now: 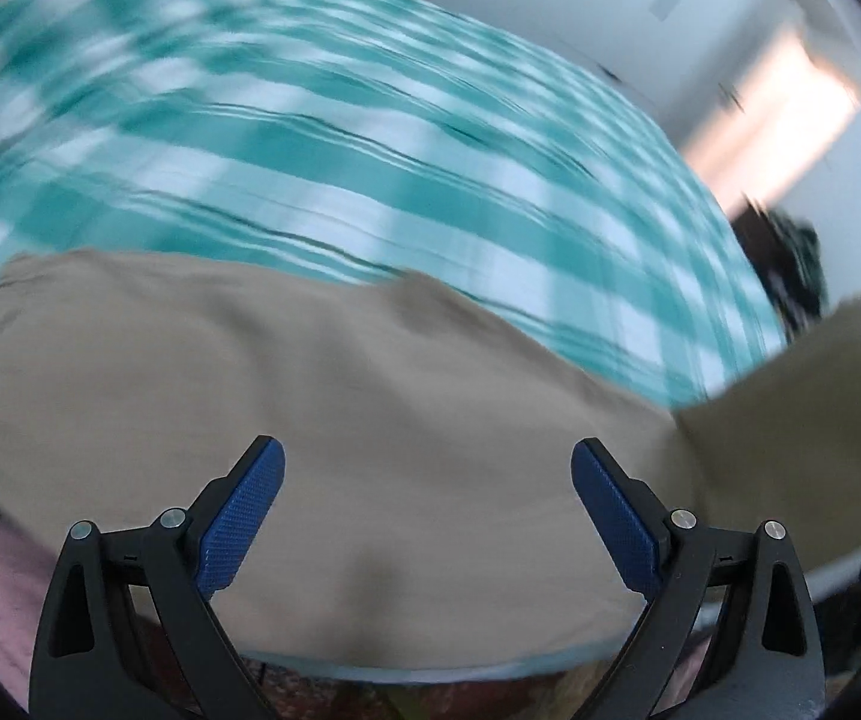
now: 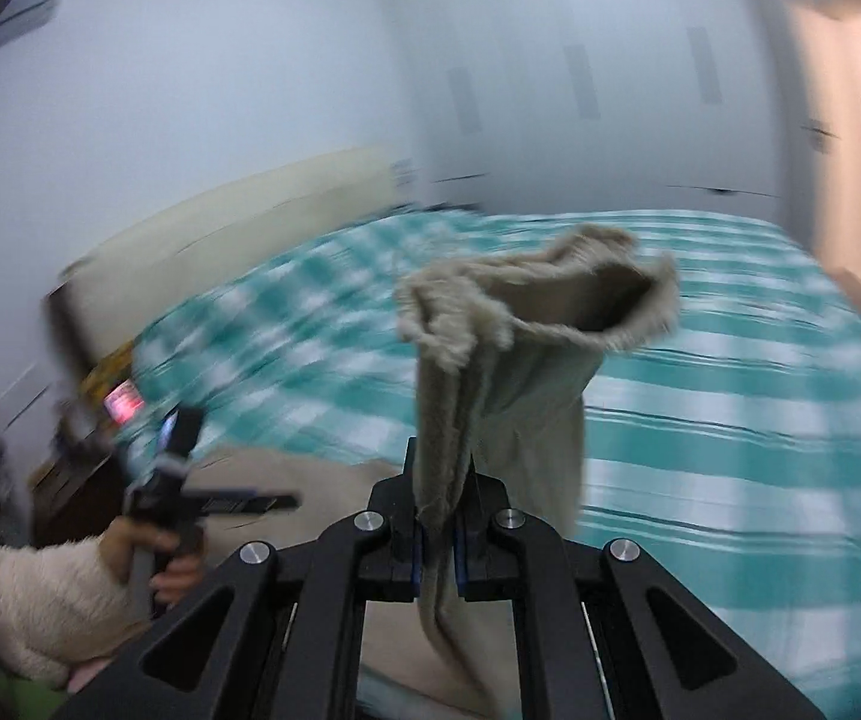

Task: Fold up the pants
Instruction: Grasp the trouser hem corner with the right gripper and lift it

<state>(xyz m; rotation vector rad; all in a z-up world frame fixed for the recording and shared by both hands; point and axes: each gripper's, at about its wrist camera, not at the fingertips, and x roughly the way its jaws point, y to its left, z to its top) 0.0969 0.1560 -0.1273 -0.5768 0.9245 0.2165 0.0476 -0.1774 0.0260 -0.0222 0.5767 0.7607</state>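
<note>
Our right hand-held gripper (image 2: 436, 531) clamps the pants (image 2: 508, 372) above the bed (image 2: 760, 420); our left hand-held gripper (image 1: 427, 468) gapes wide.

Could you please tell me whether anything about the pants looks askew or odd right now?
Yes: the beige fabric pants are lopsided. The right tool pinches one bunched part aloft, its frayed-looking opening gaping, while the rest lies on the teal checked bedspread under the open left tool.

Two grippers, unlike states.
Left gripper (image 1: 427, 462) spread wide, pointing twelve o'clock; right gripper (image 2: 437, 531) clamped tight; left hand (image 2: 157, 558) at eight o'clock.
</note>
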